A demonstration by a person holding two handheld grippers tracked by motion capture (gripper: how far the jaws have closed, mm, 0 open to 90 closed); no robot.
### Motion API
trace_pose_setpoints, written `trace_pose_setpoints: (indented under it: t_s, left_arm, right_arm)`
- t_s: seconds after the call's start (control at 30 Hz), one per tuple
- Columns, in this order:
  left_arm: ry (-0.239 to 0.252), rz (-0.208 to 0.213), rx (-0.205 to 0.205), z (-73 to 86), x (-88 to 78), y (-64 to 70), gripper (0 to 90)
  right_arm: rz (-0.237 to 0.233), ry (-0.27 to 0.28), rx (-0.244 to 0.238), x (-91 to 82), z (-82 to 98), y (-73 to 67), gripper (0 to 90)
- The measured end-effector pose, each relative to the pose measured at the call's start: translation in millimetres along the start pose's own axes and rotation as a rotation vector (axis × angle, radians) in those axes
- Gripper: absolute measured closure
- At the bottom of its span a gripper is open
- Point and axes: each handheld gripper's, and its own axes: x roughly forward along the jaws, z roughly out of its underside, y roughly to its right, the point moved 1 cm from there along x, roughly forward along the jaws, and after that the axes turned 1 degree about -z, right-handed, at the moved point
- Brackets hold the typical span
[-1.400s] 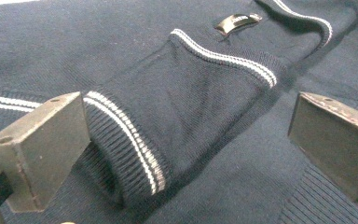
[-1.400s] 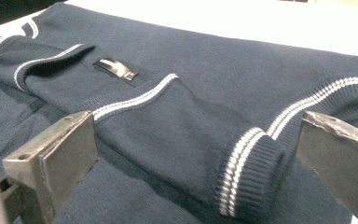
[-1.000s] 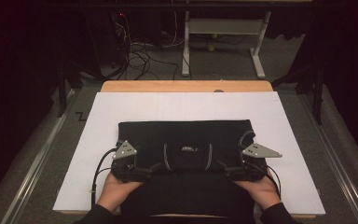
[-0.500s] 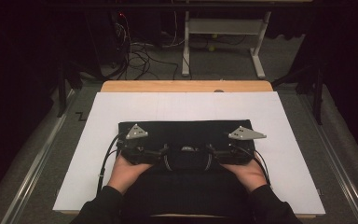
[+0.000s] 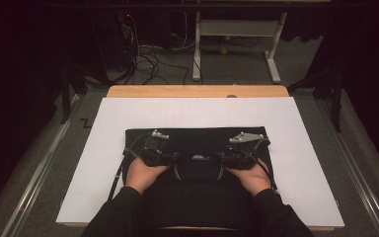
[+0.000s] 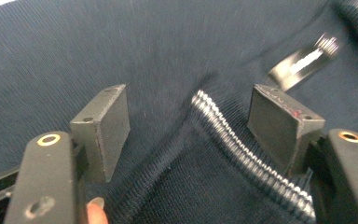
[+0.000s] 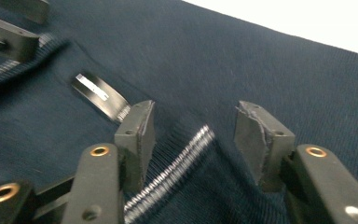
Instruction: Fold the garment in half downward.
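1. Your left tool (image 6: 191,140) has its jaws part open and just closing, with the striped ribbed collar (image 6: 242,154) of the dark navy sweater (image 5: 197,143) between the pads, not yet pinched.
2. Your right tool (image 7: 193,135) stands the same way, jaws narrowing around the collar's other side.
3. Between them lies the neck label (image 7: 100,95).
4. Sweater lies flat on the white surface (image 5: 103,148).
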Motion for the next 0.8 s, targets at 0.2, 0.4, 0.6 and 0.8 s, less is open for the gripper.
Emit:
trace_pose_setpoints:
  t_s: [0.2,0.4,0.6,0.8]
  left_arm:
    - [-0.003,0.027,0.021,1.3,2.7,3.5,46.8]
    - [0.012,0.048,0.019,4.1,3.1,4.8,63.8]
    - [0.047,0.046,0.014,8.8,-0.3,4.6,75.6]
    - [0.154,0.066,0.031,15.2,-22.3,9.5,76.2]
  right_arm:
    - [-0.004,-0.063,-0.01,7.9,3.4,-1.5,51.2]
    - [0.004,-0.067,-0.013,9.5,4.2,-3.1,70.2]
    - [0.01,-0.029,-0.056,3.5,7.2,-5.1,79.6]
    - [0.013,0.061,-0.092,-12.7,9.7,-12.1,80.3]
